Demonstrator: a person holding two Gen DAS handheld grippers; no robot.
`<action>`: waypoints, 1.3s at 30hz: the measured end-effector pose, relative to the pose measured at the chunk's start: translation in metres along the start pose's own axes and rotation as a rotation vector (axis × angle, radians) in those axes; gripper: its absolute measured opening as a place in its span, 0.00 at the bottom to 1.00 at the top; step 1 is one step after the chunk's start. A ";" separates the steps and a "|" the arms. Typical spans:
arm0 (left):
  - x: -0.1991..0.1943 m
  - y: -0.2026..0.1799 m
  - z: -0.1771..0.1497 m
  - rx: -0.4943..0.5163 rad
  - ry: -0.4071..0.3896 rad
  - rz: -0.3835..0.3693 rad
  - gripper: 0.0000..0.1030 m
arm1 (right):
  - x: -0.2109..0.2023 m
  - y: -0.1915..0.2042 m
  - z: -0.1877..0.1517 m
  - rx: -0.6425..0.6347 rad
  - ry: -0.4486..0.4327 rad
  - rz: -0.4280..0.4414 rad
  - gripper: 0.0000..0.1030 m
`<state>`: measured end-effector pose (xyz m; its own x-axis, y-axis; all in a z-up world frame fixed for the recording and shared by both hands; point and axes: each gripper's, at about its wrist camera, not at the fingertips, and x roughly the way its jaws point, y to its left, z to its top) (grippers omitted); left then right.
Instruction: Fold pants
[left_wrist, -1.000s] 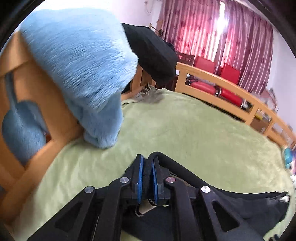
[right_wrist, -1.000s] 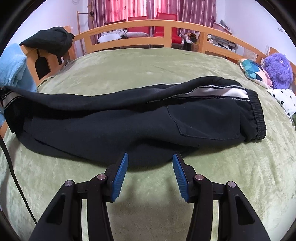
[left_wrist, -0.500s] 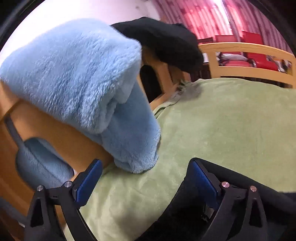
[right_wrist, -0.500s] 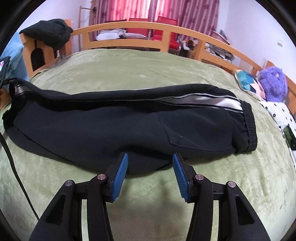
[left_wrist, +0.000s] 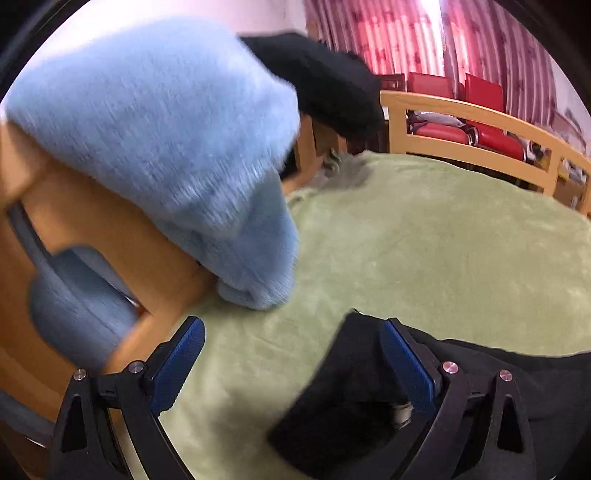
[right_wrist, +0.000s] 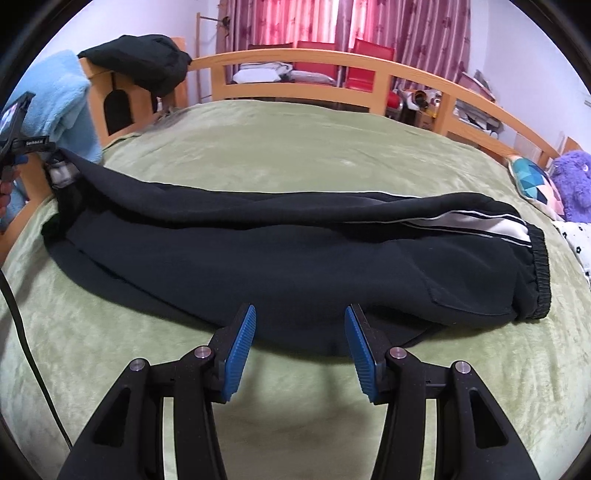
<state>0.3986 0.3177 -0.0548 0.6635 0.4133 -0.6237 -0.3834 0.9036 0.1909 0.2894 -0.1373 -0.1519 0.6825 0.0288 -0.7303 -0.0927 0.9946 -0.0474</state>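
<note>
1. Across the whole scene spreads a green blanket (right_wrist: 295, 147) covering the bed, framed on the far side and the left by a wooden rail (right_wrist: 369, 62).
2. Black pants (right_wrist: 295, 258) lie flat on the blanket, folded lengthwise, stretching from the left rail to the right, with the elastic waistband (right_wrist: 541, 273) at the right end and a white side stripe (right_wrist: 461, 225) along the far edge.
3. A fluffy blue blanket (left_wrist: 155, 129) hangs over the left rail, and a black garment (right_wrist: 147, 62) is draped over the rail's far corner.
4. A purple plush toy (right_wrist: 572, 181) and a patterned cushion (right_wrist: 532, 177) sit at the far right edge of the bed.
5. The right gripper (right_wrist: 299, 347) hovers at the near edge of the pants, around their middle, jaws partly apart and nothing between the blue pads.
6. The left gripper (left_wrist: 291, 365) stands at the leg end of the pants near the left rail, jaws spread wide; its right finger (left_wrist: 406, 365) lies over the black cloth, the left finger (left_wrist: 177, 365) over bare blanket, and nothing is pinched.
</note>
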 end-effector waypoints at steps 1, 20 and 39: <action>-0.003 0.003 0.003 0.004 -0.003 0.007 0.94 | -0.001 0.004 -0.001 -0.004 0.003 -0.003 0.48; 0.050 -0.043 -0.110 -0.017 0.191 -0.392 0.70 | 0.024 0.059 -0.005 -0.090 0.012 0.078 0.43; 0.013 0.064 0.007 -0.282 0.344 -0.651 0.07 | 0.029 0.061 0.004 -0.091 -0.002 0.064 0.43</action>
<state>0.3871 0.3813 -0.0454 0.5923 -0.2891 -0.7521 -0.1644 0.8704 -0.4641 0.3069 -0.0751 -0.1735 0.6741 0.0926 -0.7328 -0.2021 0.9774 -0.0624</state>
